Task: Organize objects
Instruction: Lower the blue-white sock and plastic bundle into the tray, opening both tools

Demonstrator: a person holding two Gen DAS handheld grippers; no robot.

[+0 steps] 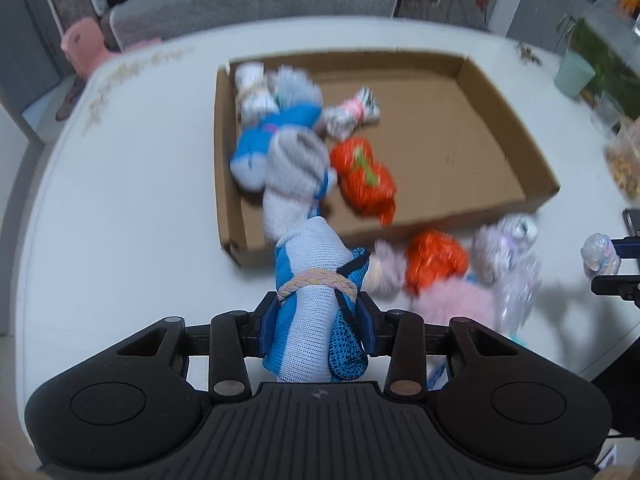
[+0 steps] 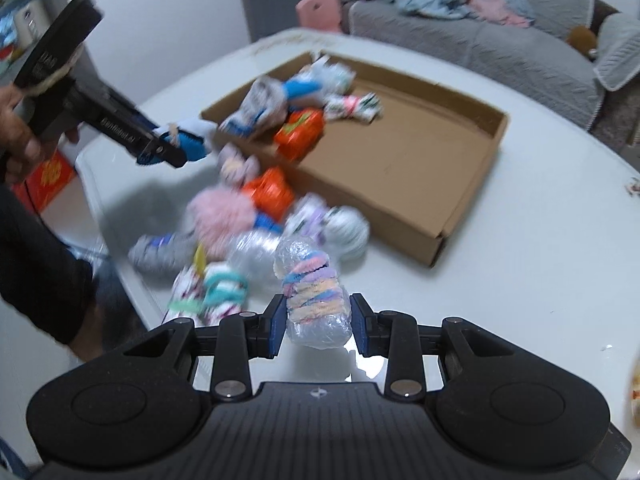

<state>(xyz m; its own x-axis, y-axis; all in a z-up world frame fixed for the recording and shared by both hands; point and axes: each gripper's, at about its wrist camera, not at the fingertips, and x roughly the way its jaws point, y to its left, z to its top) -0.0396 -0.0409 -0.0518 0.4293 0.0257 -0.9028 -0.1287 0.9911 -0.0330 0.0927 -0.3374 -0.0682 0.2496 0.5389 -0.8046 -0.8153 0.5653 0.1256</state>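
My left gripper (image 1: 316, 316) is shut on a blue and white sock bundle (image 1: 312, 312) tied with a braided band, held above the table near the front edge of the cardboard box (image 1: 500, 128). The box holds several bundles, among them an orange one (image 1: 364, 176). My right gripper (image 2: 319, 322) is shut on a plastic-wrapped pastel bundle (image 2: 312, 296), above the table in front of a pile of bundles (image 2: 224, 220). The left gripper with its bundle (image 2: 188, 140) shows in the right wrist view, and the box (image 2: 472, 184) too.
A white table (image 1: 132, 184) carries everything. A green cup (image 1: 574, 74) and a snack container (image 1: 624, 164) stand at its right edge. A grey sofa (image 2: 500, 44) and a pink stool (image 2: 320, 10) lie beyond. A person's arm (image 2: 36, 240) is at left.
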